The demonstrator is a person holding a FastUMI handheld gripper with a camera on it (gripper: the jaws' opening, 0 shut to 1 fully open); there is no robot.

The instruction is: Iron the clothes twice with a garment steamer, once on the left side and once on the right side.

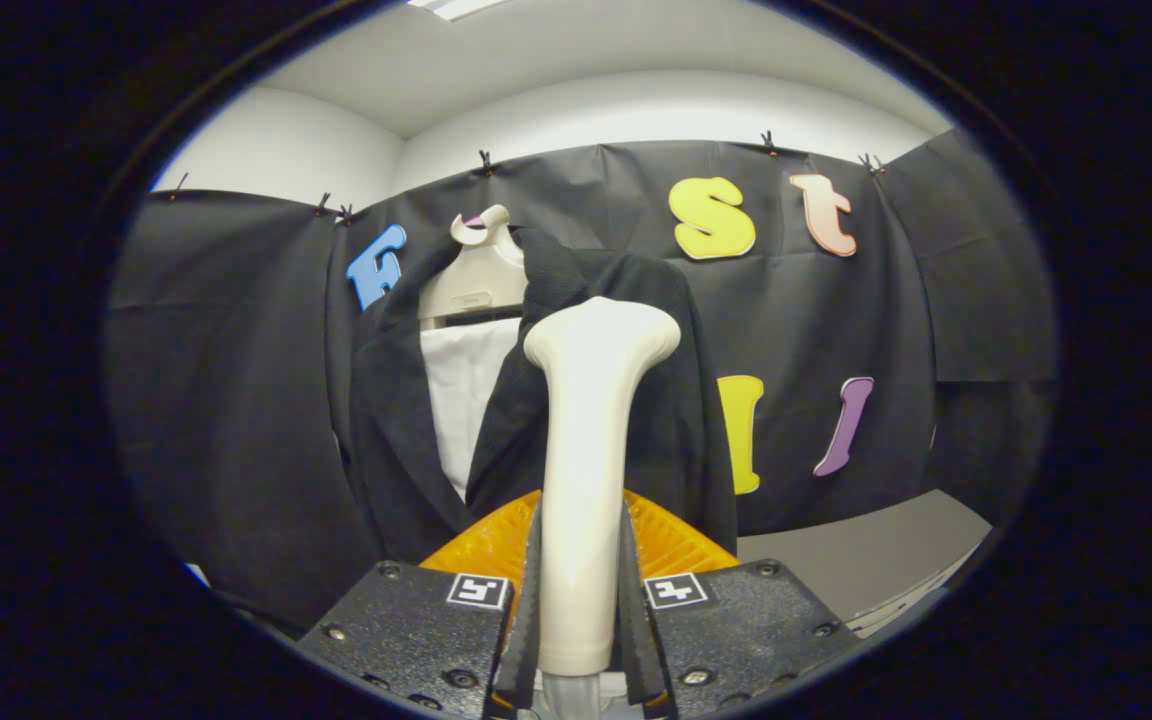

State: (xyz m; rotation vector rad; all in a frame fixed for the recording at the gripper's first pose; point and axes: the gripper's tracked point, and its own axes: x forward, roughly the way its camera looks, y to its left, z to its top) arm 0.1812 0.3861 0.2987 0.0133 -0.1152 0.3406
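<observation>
My gripper (579, 600) is shut on the cream handle of the garment steamer (586, 450), both fingers pressing its sides. The steamer stands upright between the fingers, its wide head (601, 335) up against the right front panel of a black jacket (391, 420). The jacket hangs on a cream hanger (476, 275) against the booth's wall, with a white shirt (464, 400) showing in its opening. The jacket's left panel is to the left of the steamer and uncovered; part of the right panel is hidden behind the steamer.
A grey floor or table surface (866, 560) lies low to the right, beyond the fingers. An orange ribbed part (676, 540) sits just behind the fingers at the steamer's base. White room walls and ceiling rise above the cloth.
</observation>
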